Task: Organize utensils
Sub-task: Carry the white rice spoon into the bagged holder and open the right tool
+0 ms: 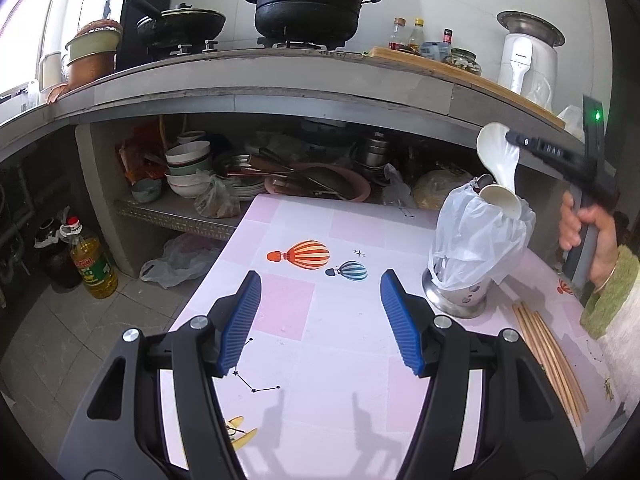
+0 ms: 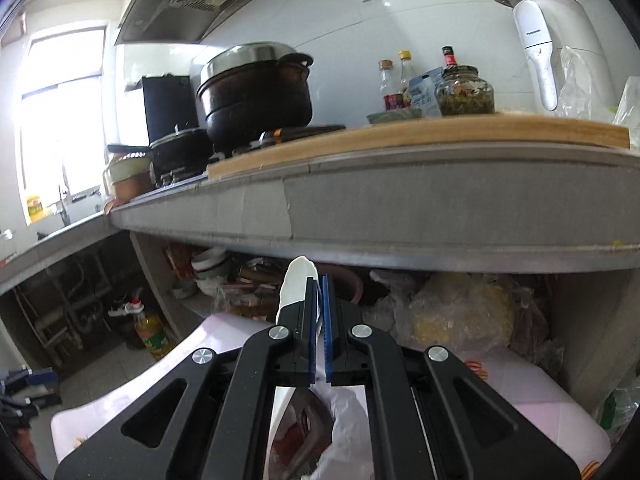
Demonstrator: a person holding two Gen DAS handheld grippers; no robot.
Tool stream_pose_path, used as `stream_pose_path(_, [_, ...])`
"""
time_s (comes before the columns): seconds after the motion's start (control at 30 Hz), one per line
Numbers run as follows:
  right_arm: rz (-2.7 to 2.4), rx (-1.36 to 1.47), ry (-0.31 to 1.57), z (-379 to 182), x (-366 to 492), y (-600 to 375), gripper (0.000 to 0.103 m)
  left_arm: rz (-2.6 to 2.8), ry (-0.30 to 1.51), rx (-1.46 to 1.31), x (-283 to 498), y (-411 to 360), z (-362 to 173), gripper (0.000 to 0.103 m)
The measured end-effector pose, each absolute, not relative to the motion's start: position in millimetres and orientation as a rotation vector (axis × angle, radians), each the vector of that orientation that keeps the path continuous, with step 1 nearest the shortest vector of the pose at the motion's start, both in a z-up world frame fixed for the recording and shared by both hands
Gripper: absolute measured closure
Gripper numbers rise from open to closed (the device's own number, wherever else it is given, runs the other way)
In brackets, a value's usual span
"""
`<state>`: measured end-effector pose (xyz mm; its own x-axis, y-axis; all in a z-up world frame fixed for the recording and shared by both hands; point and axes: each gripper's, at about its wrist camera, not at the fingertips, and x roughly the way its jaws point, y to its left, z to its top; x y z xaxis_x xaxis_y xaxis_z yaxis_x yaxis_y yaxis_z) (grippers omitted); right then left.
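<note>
My left gripper (image 1: 320, 322) hovers open over the pink balloon-print table (image 1: 288, 308), with nothing between its blue pads. To its right stands a steel utensil holder (image 1: 456, 298) lined with a clear plastic bag (image 1: 476, 236). Above it my right gripper (image 1: 513, 137) is shut on the upper end of a white spoon (image 1: 498, 160), whose lower end hangs at the bag's mouth. In the right wrist view my right gripper (image 2: 319, 280) pinches the white spoon (image 2: 294, 280) edge-on, with the bag (image 2: 344, 420) below. Several wooden chopsticks (image 1: 548, 360) lie on the table right of the holder.
A concrete counter (image 1: 280, 88) with pots and bottles overhangs the table's far end. Stacked bowls (image 1: 188, 168) and pans crowd the shelf beneath it. An oil bottle (image 1: 94, 268) stands on the floor left of the table. A hand (image 1: 580, 220) with a green sleeve grips the right tool.
</note>
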<state>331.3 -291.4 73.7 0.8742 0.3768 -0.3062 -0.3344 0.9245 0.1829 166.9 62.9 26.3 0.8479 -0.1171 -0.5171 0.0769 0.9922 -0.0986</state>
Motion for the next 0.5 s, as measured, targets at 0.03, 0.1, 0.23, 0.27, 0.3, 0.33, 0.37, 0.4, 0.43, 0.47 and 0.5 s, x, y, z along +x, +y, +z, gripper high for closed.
stream_pose_path(0.03, [0.373, 0.116, 0.347, 70.4, 329.6, -290.2, 0.1, -0.105, 0.55, -0.076, 166.9, 62.5, 26.1, 0.044])
stream_pose_path(0.1, [0.381, 0.103, 0.347, 65.0, 323.9, -289.0, 0.1, -0.108, 0.552, -0.077, 167.4, 61.4, 25.7, 0.044])
stream_pose_path(0.23, [0.389, 0.064, 0.347, 60.2, 312.3, -286.5, 0.1, -0.112, 0.551, -0.079, 166.9, 60.8, 25.0, 0.044])
stream_pose_path(0.27, [0.389, 0.054, 0.349, 59.6, 310.1, -285.5, 0.1, -0.113, 0.551, -0.08, 167.3, 60.7, 25.3, 0.044])
stream_pose_path(0.3, [0.391, 0.034, 0.352, 57.9, 305.8, -284.0, 0.1, -0.114, 0.55, -0.082, 167.2, 60.9, 25.4, 0.044])
stream_pose_path(0.33, [0.39, 0.016, 0.355, 56.9, 302.3, -282.3, 0.1, -0.115, 0.55, -0.083, 167.7, 60.8, 25.3, 0.044])
stream_pose_path(0.37, [0.389, -0.009, 0.358, 54.8, 298.1, -280.2, 0.1, -0.115, 0.549, -0.084, 167.4, 60.7, 25.0, 0.044])
stream_pose_path(0.4, [0.393, -0.024, 0.361, 53.0, 295.1, -278.9, 0.1, -0.116, 0.55, -0.084, 167.5, 60.7, 24.6, 0.044])
stream_pose_path(0.43, [0.396, -0.042, 0.365, 50.9, 291.2, -277.3, 0.1, -0.116, 0.551, -0.085, 167.4, 60.6, 24.2, 0.044])
stream_pose_path(0.47, [0.404, -0.065, 0.371, 48.0, 286.3, -274.6, 0.1, -0.117, 0.552, -0.088, 167.6, 60.8, 23.6, 0.044])
stream_pose_path(0.5, [0.409, -0.082, 0.373, 45.8, 283.2, -272.4, 0.1, -0.117, 0.553, -0.089, 167.9, 60.7, 23.1, 0.044])
